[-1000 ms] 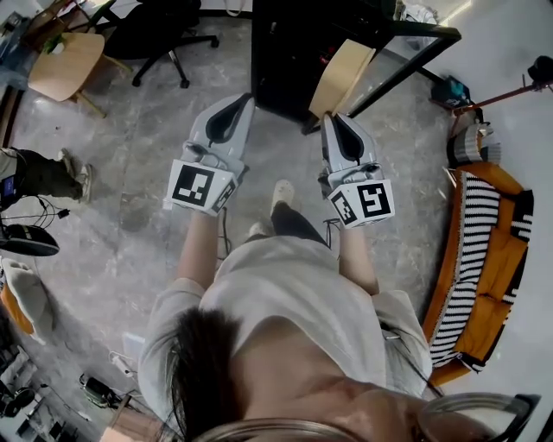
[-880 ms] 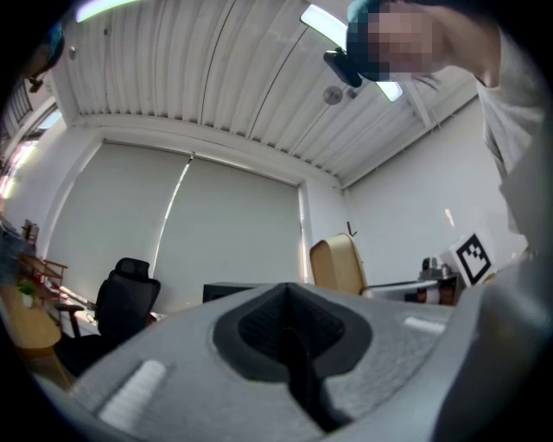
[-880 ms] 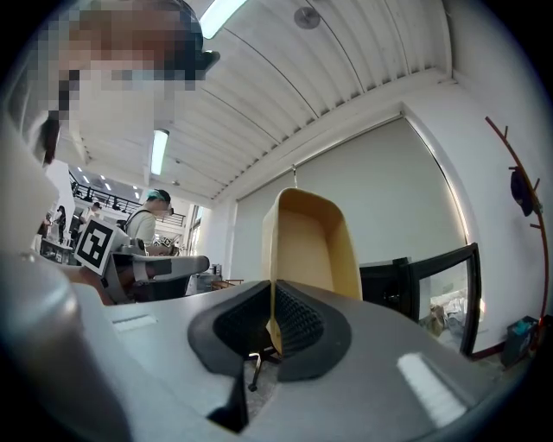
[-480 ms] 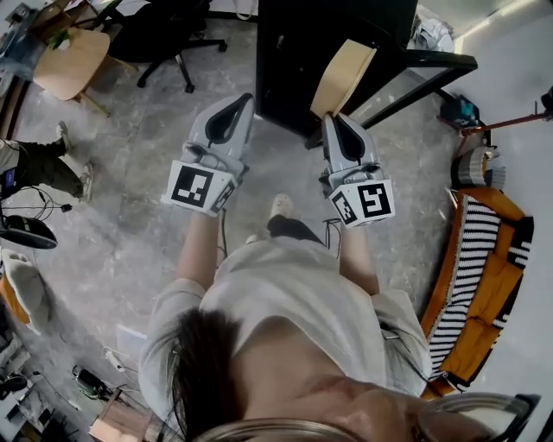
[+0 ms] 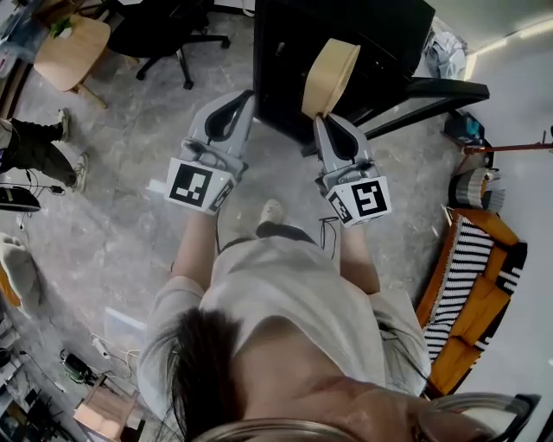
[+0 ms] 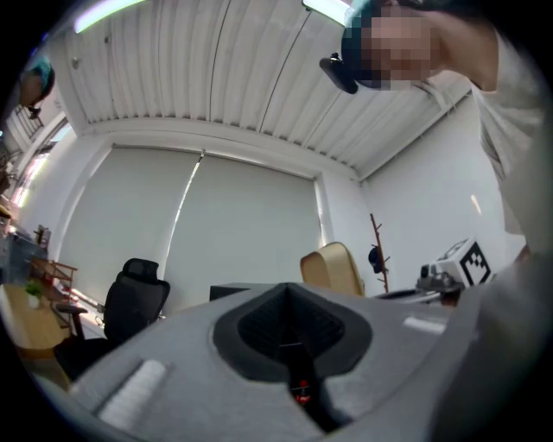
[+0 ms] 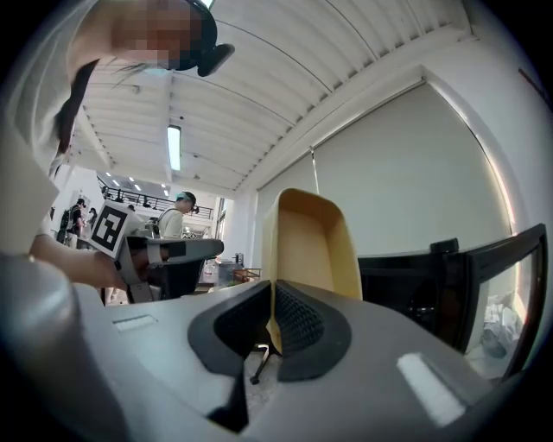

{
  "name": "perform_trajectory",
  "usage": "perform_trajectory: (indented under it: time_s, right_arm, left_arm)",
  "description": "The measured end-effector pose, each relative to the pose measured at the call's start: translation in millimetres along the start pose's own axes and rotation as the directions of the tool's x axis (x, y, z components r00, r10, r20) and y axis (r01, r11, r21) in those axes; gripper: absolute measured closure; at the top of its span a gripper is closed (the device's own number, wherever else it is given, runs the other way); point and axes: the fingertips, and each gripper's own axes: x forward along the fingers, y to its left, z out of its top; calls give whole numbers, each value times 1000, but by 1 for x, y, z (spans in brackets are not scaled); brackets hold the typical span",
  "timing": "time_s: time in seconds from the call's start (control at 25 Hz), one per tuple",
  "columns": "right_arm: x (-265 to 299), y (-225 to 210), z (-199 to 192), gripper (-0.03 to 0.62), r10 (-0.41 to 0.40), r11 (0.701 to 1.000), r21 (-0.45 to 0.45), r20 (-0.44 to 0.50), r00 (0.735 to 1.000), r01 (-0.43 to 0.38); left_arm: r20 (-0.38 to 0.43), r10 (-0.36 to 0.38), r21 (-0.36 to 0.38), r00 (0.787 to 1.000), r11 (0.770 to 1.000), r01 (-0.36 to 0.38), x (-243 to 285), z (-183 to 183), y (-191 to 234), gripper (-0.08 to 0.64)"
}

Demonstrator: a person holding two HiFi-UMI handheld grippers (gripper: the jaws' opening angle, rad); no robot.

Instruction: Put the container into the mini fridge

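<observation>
Between the jaws of the right gripper sits one wall of the tan container, pinched tight near its edge, the rest rising past the tips. Just ahead stands the black fridge, its door open. Beside it, the left gripper is closed on nothing.

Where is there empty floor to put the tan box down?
The widest bare floor lies left of the left hand-held gripper, bordered by the wooden chair and the black office chair. It is crowded at the lower left with cables, and at the right by the striped sofa.
</observation>
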Motion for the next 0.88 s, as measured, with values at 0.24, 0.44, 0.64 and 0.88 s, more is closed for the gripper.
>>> perform_trajectory:
  time_s: [0.24, 0.44, 0.64, 0.88]
  right_arm:
    - [21, -21, -35, 583, 72, 997, -34, -102, 992, -76]
    - [44, -32, -72, 583, 100, 992, -58, -214, 972, -115]
    - [61, -46, -108, 583, 91, 989, -86, -315, 945, -124]
    - [76, -63, -161, 583, 69, 985, -115, -434, 898, -131]
  left_arm:
    - [-21, 8, 6, 1000, 1000, -8, 23, -17, 1, 558]
    - [-49, 3, -9, 999, 1000, -3, 33, -33, 13, 558]
    - [-74, -8, -21, 997, 1000, 6, 41, -51, 22, 558]
    - [-93, -41, -32, 995, 999, 38, 53, -80, 30, 558]
